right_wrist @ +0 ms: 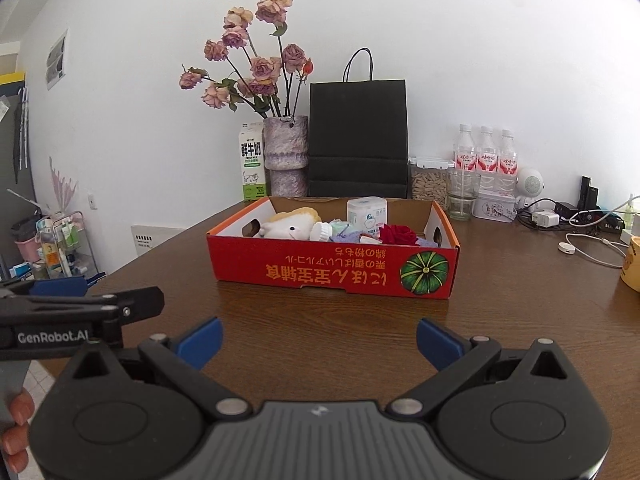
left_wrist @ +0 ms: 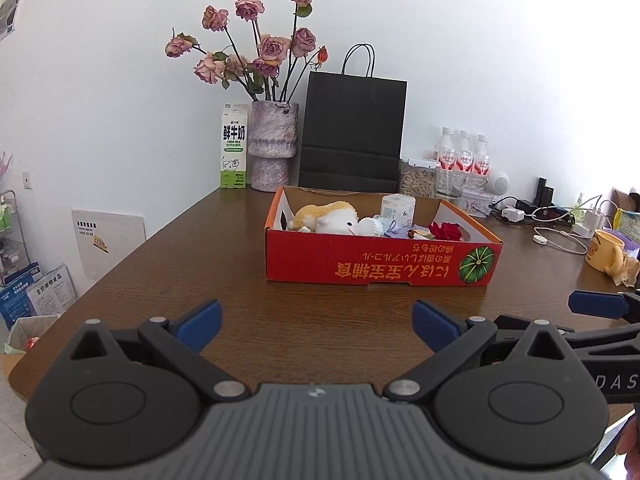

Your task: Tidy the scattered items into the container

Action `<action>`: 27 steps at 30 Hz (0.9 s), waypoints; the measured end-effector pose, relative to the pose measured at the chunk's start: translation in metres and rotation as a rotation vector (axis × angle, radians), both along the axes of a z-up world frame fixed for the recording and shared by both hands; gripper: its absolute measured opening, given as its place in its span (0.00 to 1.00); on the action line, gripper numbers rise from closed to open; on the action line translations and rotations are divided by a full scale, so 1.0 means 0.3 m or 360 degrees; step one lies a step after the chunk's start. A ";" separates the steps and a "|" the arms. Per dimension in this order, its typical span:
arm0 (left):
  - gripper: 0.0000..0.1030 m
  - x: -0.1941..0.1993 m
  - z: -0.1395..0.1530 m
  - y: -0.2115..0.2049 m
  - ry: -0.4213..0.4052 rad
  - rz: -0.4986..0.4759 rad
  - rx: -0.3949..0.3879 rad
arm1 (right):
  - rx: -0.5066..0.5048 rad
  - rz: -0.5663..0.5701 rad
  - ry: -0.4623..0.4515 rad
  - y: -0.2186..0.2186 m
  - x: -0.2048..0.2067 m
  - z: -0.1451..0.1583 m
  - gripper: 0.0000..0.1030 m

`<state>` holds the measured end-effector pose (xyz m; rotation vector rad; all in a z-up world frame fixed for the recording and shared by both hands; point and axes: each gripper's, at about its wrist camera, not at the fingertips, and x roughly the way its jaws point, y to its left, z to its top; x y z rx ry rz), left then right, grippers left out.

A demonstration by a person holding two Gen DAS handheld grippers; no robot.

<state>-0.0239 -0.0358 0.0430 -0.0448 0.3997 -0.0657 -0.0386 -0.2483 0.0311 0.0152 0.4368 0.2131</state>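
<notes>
Red box (left_wrist: 376, 264) w/ upside-down writing, long side along table (left_wrist: 200, 264) front edge; milk carton (left_wrist: 234, 146) "FRESH MILK" near back edge. Left tongs (left_wrist: 317, 326) & right tongs (right_wrist: 319, 343) spread, empty.

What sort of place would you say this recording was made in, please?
Probably a home or small office: a wooden table against a white wall, holding a vase of dried roses, a milk carton and chargers with cables.

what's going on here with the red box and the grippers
A person holds a hand-held gripper in each hand, the left hand-held gripper and the right hand-held gripper, both open and empty above the wooden table. The red box ahead already holds a plush toy, a tissue pack and a red rose.
</notes>
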 end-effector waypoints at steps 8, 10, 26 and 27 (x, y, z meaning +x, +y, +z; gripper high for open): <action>1.00 -0.065 -0.006 -0.003 0.0027 0.0020 0.0015 | 0.0009 0.0008 0.0013 0.002 -0.070 0.004 1.00; 1.00 -0.057 -0.011 -0.003 0.0042 0.0029 0.0017 | 0.0008 0.0005 0.0026 0.002 -0.063 -0.001 1.00; 1.00 -0.055 -0.020 -0.008 0.0055 0.0032 0.0042 | 0.0016 -0.0003 0.0050 -0.005 -0.050 -0.020 1.00; 1.00 -0.054 -0.020 -0.009 0.0054 0.0033 0.0044 | 0.0017 -0.0004 0.0051 -0.006 -0.049 -0.022 1.00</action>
